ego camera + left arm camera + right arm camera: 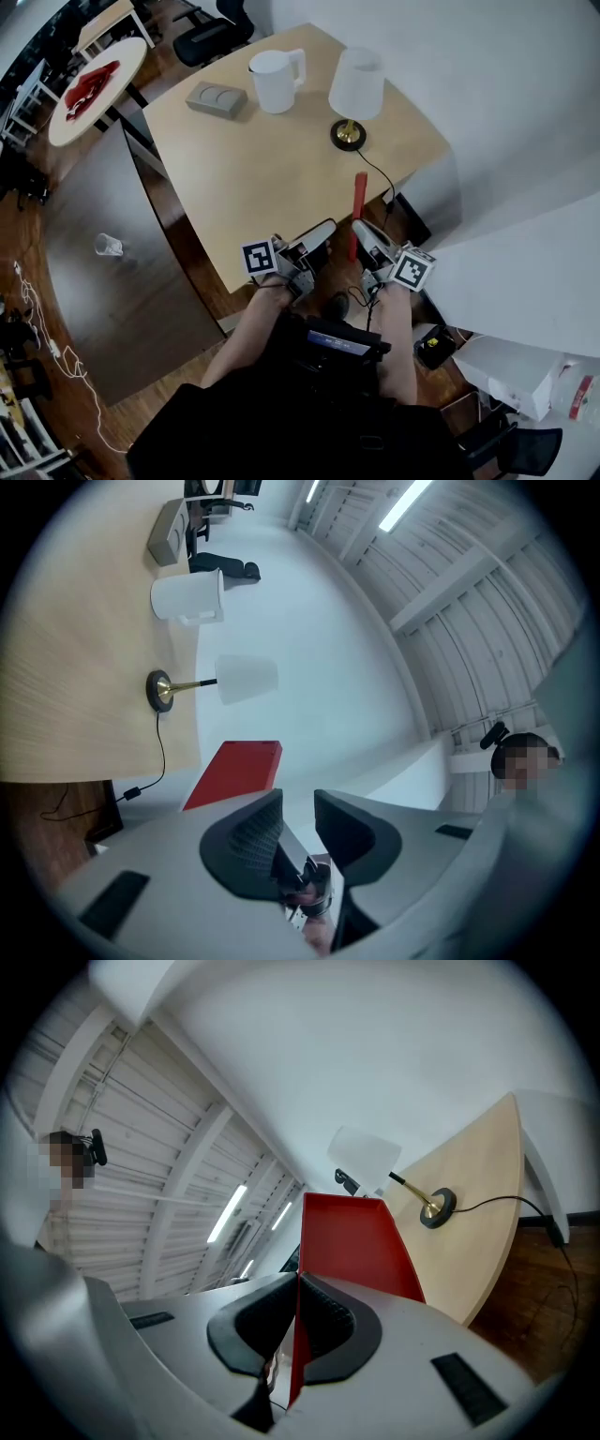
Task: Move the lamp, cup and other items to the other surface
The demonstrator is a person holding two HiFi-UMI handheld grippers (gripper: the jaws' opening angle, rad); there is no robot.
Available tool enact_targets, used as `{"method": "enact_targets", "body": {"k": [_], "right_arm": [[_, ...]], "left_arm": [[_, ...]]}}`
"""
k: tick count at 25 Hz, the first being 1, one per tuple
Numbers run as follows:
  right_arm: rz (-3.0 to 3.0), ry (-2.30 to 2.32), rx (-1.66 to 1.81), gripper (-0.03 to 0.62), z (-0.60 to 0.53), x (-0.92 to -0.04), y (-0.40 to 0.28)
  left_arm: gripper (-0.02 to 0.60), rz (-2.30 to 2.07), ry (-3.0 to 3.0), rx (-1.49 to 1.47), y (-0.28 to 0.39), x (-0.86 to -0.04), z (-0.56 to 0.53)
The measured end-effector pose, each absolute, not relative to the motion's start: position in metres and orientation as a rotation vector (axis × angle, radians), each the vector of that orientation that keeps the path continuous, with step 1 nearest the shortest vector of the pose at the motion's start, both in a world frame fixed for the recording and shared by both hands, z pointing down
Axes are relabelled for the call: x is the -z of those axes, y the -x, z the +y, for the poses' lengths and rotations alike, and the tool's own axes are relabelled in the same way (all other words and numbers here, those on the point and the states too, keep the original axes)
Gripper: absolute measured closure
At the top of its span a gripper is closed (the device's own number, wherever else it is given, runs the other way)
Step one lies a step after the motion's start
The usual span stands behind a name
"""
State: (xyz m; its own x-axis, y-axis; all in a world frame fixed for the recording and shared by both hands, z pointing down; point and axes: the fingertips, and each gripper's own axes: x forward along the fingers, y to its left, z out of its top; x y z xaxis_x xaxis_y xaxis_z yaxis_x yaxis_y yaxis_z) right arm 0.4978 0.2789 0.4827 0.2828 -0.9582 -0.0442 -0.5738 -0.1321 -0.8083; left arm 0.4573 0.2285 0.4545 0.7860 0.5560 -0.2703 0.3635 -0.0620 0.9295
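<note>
Forearms (251, 328) side by side, left gripper (298, 810) fingers (251, 841) slightly apart, empty, right gripper (297, 1283) clamped on red tray (352, 1241)

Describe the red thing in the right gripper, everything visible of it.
The red panel is thin, flat and stiff-looking, plain bright red with a dull finish. A raised lip along its far end suggests that it may be a shallow tray. The right gripper is shut on its near edge and holds it on edge, so the head view shows only a narrow strip. It reaches out over the near edge of the light wooden table. Whether it touches the tabletop cannot be told.
</note>
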Motion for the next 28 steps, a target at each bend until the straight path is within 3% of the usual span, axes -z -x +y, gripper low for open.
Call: {"method": "enact_targets", "body": {"k": [18, 28], "right_arm": [[1.56, 1.682, 0.756, 0.559, 0.301, -0.498, -0.534], [1.576, 1.713, 0.831, 0.559, 0.24, -0.507, -0.576]], "left_arm": [[0.459, 0.545, -1.778, -0.102, -0.477, -0.454, 0.266], [0.459, 0.543, -1.754, -0.042, -0.526, -0.454, 0.198]]}}
